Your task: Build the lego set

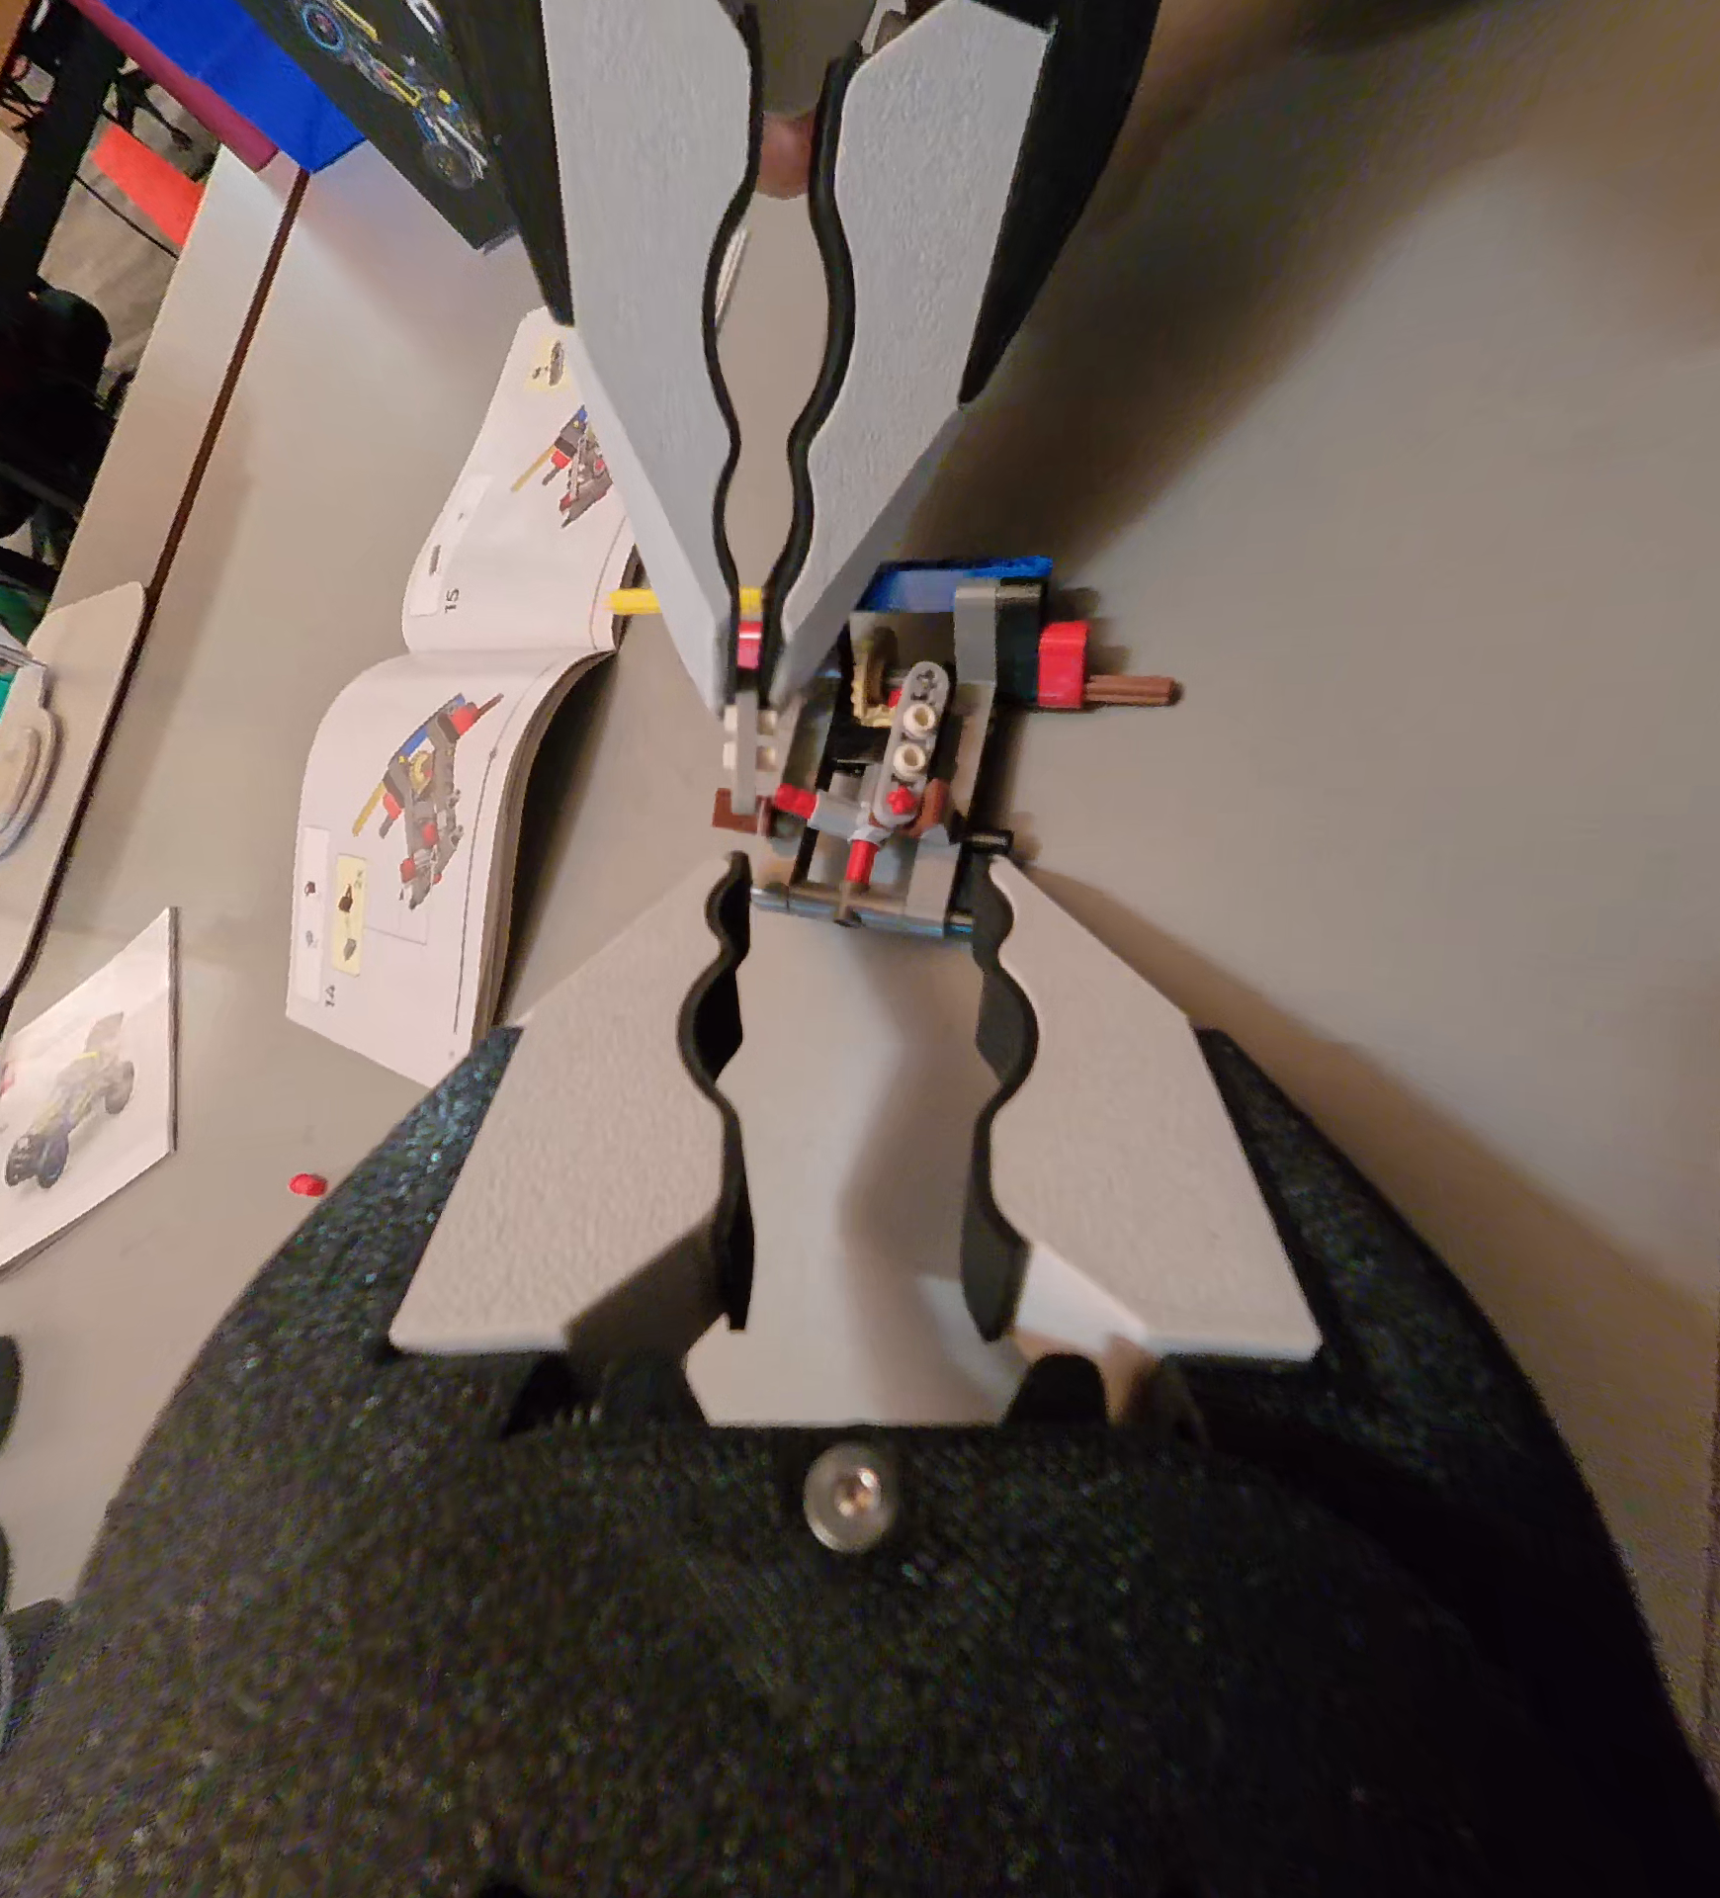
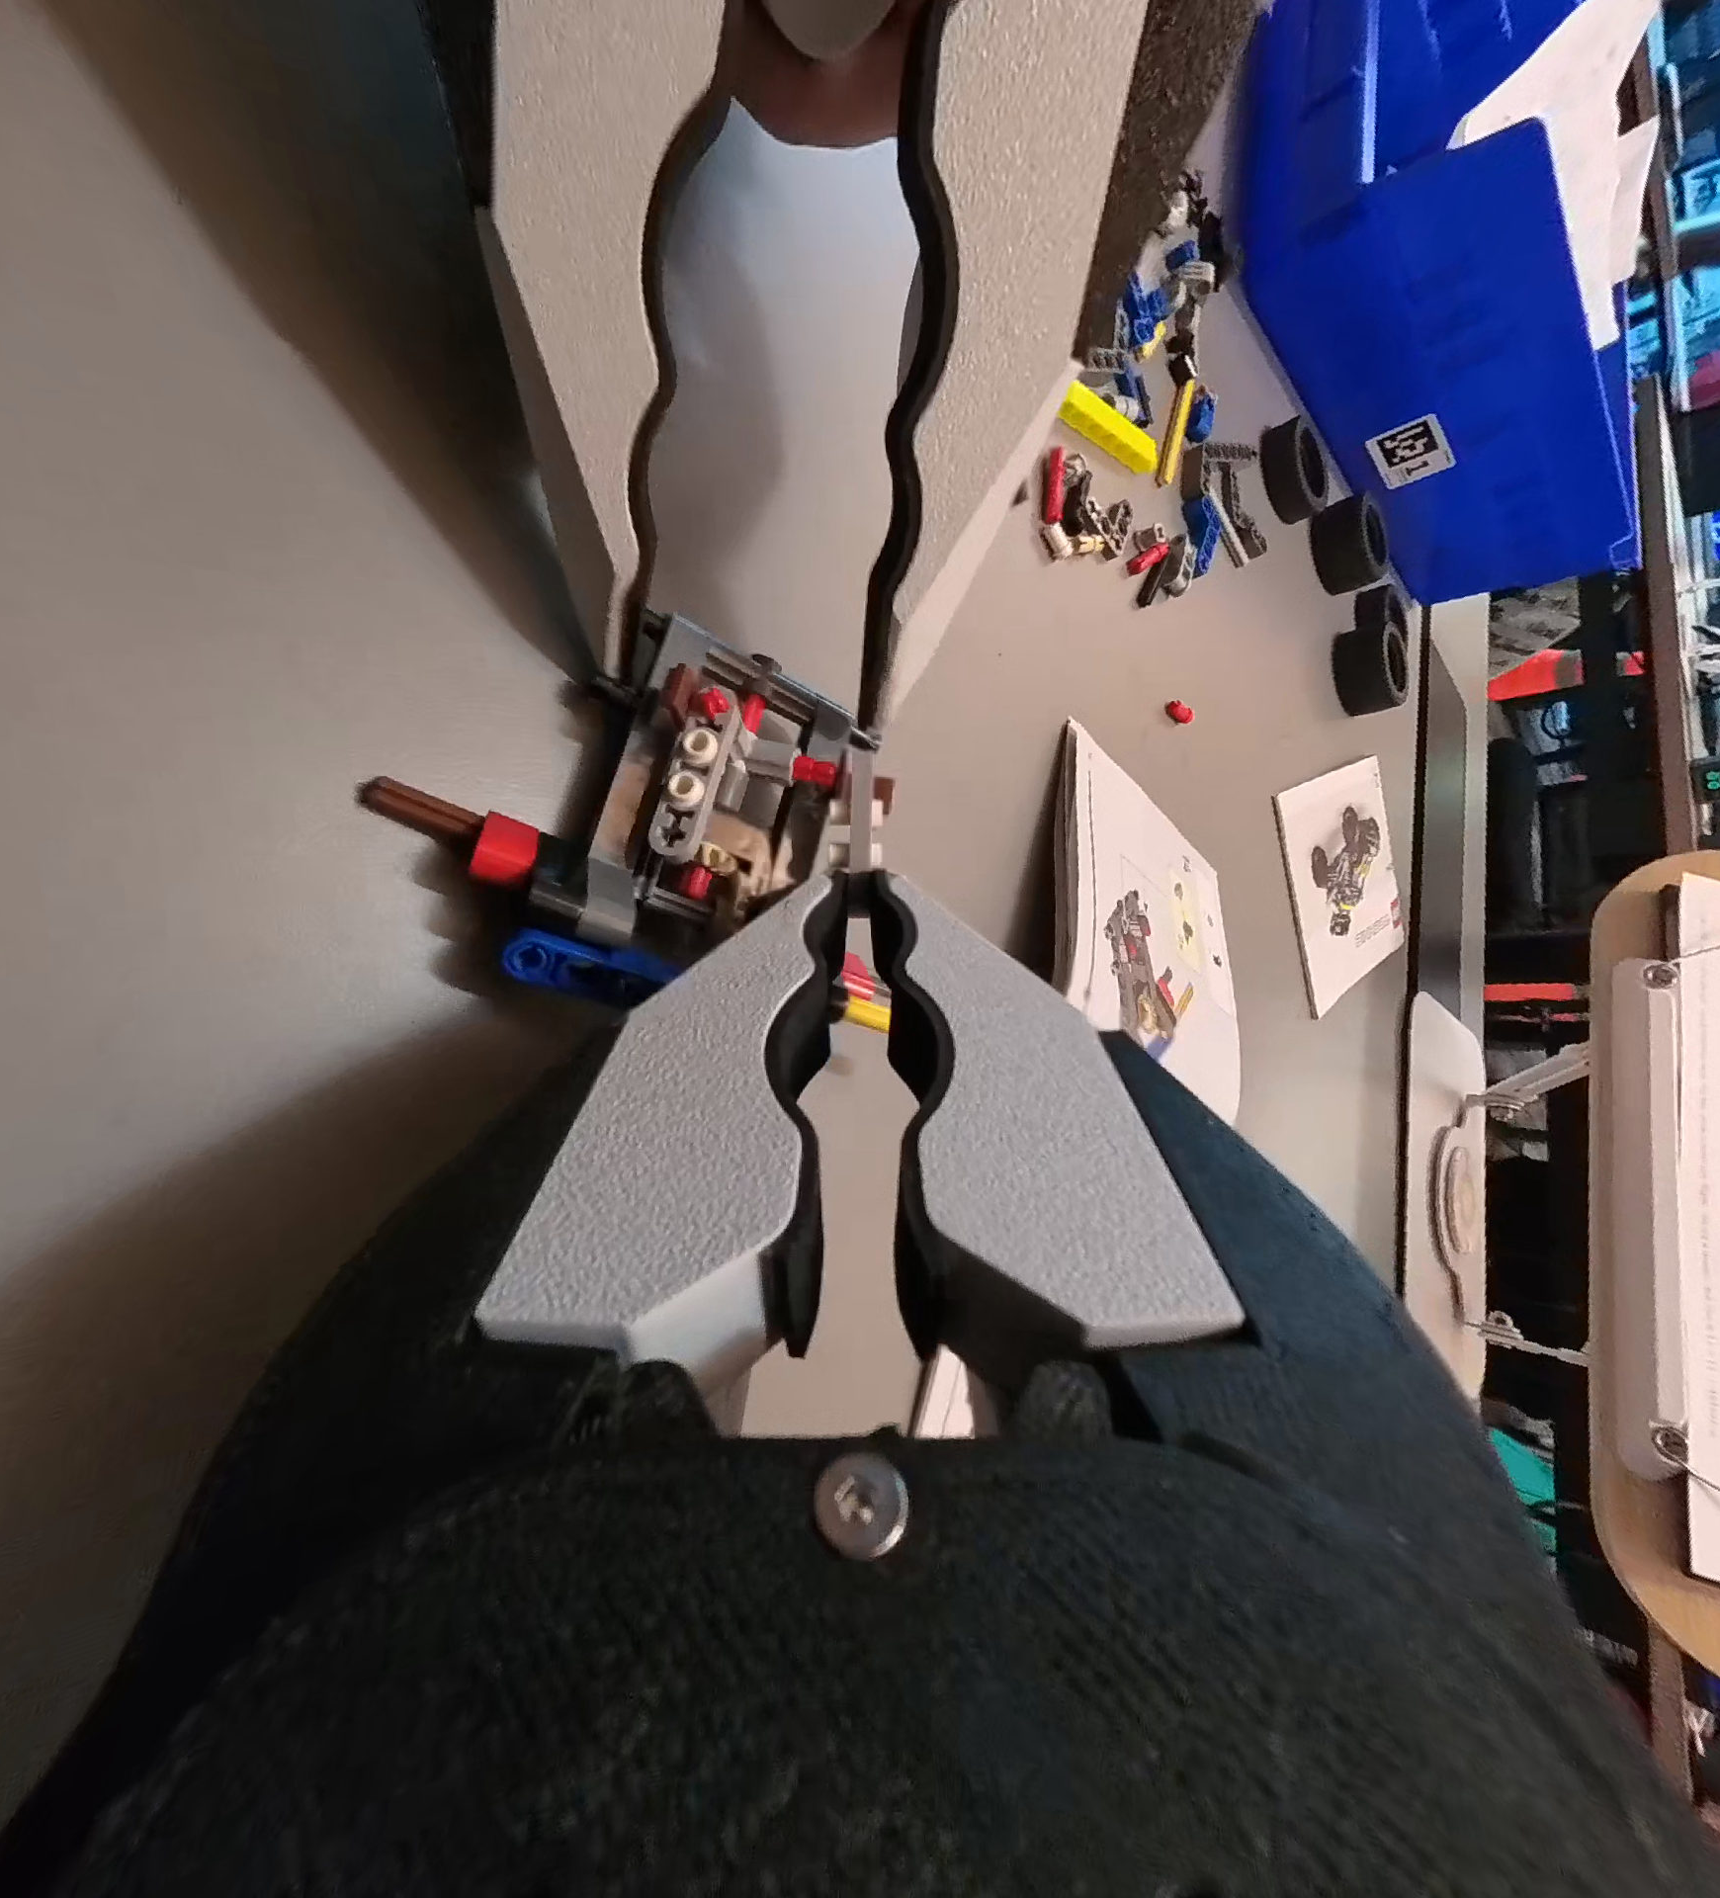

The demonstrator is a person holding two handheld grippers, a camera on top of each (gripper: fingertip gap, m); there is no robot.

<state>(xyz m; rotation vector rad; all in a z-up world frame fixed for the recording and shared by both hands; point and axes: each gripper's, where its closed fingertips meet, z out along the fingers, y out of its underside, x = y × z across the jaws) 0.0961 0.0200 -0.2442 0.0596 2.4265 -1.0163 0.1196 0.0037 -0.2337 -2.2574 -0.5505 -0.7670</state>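
while pinched on one grey beam [image 2: 861,822], right claw [image 2: 858,885]; left claw [image 1: 861,883] spread around one lego chassis [image 1: 887,760]; four black tyres [image 2: 1349,539].

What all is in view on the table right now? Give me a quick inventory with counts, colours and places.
Lego chassis: one, grey with red, blue and black parts, mid-table between both tongs.
Light grey beam: one, at the chassis side, pinched by the right tongs.
Brown axle: one, sticking out of the chassis past a red bush.
Open instruction booklet: one, white, beside the chassis.
Small leaflet: one, white, beyond the booklet.
Loose red piece: one, on bare table.
Loose parts pile: many, blue, yellow, black, red, near the bin.
Tyres: at least four, black, beside the bin.
Bin: one, blue, table edge.
Left tongs: open around the chassis end.
Right tongs: shut on the beam.
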